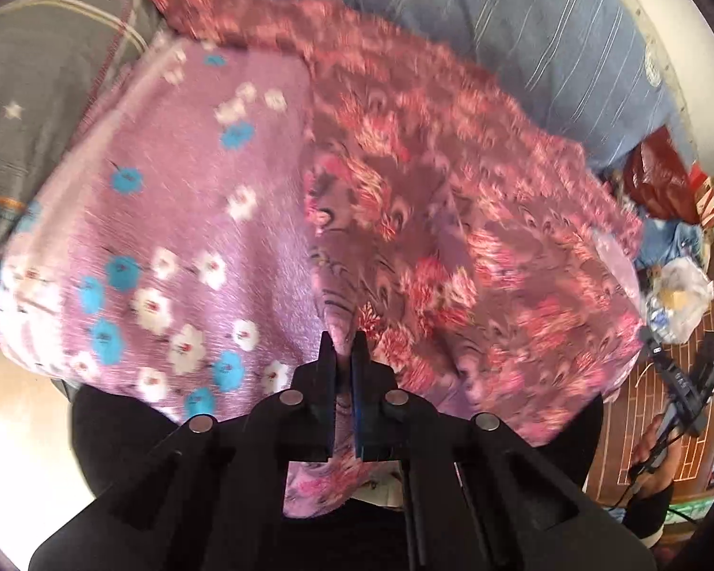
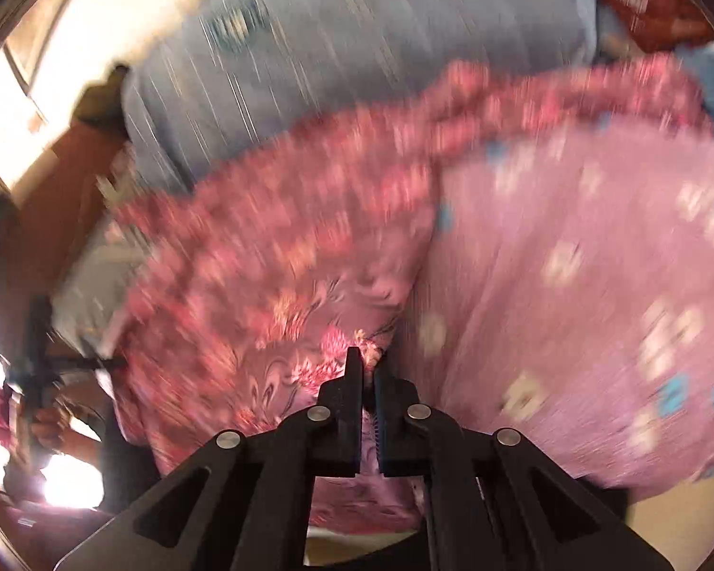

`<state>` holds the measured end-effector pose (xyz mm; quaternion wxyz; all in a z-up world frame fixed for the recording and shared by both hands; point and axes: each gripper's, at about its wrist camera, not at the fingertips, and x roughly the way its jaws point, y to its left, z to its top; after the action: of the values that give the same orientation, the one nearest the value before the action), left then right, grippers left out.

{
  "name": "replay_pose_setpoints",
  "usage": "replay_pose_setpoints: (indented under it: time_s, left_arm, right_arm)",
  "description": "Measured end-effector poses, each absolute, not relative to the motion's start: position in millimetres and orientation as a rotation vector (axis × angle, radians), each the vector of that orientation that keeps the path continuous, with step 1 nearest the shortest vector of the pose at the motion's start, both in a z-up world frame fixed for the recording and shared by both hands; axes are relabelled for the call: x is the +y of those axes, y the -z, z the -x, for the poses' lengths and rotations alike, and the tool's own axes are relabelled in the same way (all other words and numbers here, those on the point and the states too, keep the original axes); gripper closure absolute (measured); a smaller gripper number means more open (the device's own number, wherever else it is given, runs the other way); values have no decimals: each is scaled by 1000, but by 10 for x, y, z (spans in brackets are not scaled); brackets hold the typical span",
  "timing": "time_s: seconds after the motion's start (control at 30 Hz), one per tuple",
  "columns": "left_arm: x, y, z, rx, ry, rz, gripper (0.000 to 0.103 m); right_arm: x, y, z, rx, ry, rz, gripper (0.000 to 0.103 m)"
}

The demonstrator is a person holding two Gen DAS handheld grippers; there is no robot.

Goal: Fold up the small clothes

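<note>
Pink-red floral garment (image 1: pixel 452 219) lies spread over a lilac flowered cloth (image 1: pixel 166 219) on the bed, blue striped bedding (image 1: pixel 500 24) behind it. Left gripper (image 1: pixel 343 347) is clamped fully on a pinch of the garment's near edge; fabric bunches up between the jaws and trails below them. Right gripper (image 2: pixel 367 366) is likewise closed tight on the garment (image 2: pixel 271 257) near its seam with the lilac cloth (image 2: pixel 571 261); a fold of fabric shows between the jaws.

Risks from here:
- Both pinches are thin, close to the fabric edge. A quick lift or uneven pull could let the cloth slide out of one gripper, and the fold would collapse.
- Either pinch sits right by the lilac cloth. The right wrist view is badly blurred, so it may be that a jaw has caught the lower layer too; that would drag both pieces together.
- Grippers pulled unevenly would skew the fold line or bunch the middle.
- Far end of the garment is loose and could trail or twist.
</note>
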<state>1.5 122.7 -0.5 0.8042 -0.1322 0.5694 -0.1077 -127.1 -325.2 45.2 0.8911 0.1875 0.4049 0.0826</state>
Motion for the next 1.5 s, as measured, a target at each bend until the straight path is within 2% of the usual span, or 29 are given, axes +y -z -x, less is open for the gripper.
replay_pose_setpoints:
  time_s: [0.1,0.23,0.3,0.37,0.4,0.43,0.47,0.5,0.53,0.73,0.77,0.8,0.97,1.07,1.13,1.23,1.33,1.43,1.5]
  left_arm:
    - [1253,181,-62,1279,177,258,100]
    - [1316,497,-73,1387,63,214,99]
    - [1365,378,-33,1360,84,196,99]
    - [1406,167,-32,1290,86,165,96]
    - [1384,30,-85,1246,99,144,92]
    - [1360,-40,-138,1220,110,140,76]
    - [1307,-107,-227,1190,122,151,51]
    - [1247,-128,-334,1172,135,166,43]
    - [1148,-131,-462,1159,156,184,39]
    - [568,192,-1023,1246,222,177,39]
    - [471,237,-1083,1264,214,157,39]
    - [436,230,-1098,1259,225,152,39]
    - [238,172,-1273,1170,222,81,39]
    - [229,232,-1486,1200,222,88,39]
    - [258,163,-1623,1165,254,109,39]
    - [272,66,-1835,1097,260,117,39]
    - [239,136,-2096,1064,250,127,39]
    - [159,356,-2243,1077,227,108,39]
    - [114,368,-2176,1027,222,58,32]
  right_arm:
    - [-3445,-749,1314,799,-99,-337,102]
    - [-3588,-199,1135,979,-23,-389,102]
    - [-3567,29,1091,1077,-5,-391,101]
    - [-3596,5,1095,1065,-28,-413,96]
    - [-3639,-95,1072,1015,-49,-445,94]
    - [-3686,-188,1039,972,-70,-476,92]
    - [-3729,-278,973,928,-99,-508,80]
    - [-3753,-347,860,891,-121,-525,68]
    - [-3756,-383,727,865,-124,-523,64]
    - [-3500,-68,-269,912,-68,-451,64]
    - [-3416,44,-399,944,-26,-391,76]
    - [-3361,39,-456,932,1,-342,99]
    - [-3552,-235,-511,804,33,-380,100]
    - [-3694,70,-703,966,29,-404,99]
    - [-3791,-22,-647,927,-27,-452,91]
    - [-4324,-236,-463,795,49,-591,91]
    - [-5059,-288,-201,679,292,-732,78]
    - [-5687,-185,27,660,551,-810,77]
    - [-5924,-116,157,636,611,-855,76]
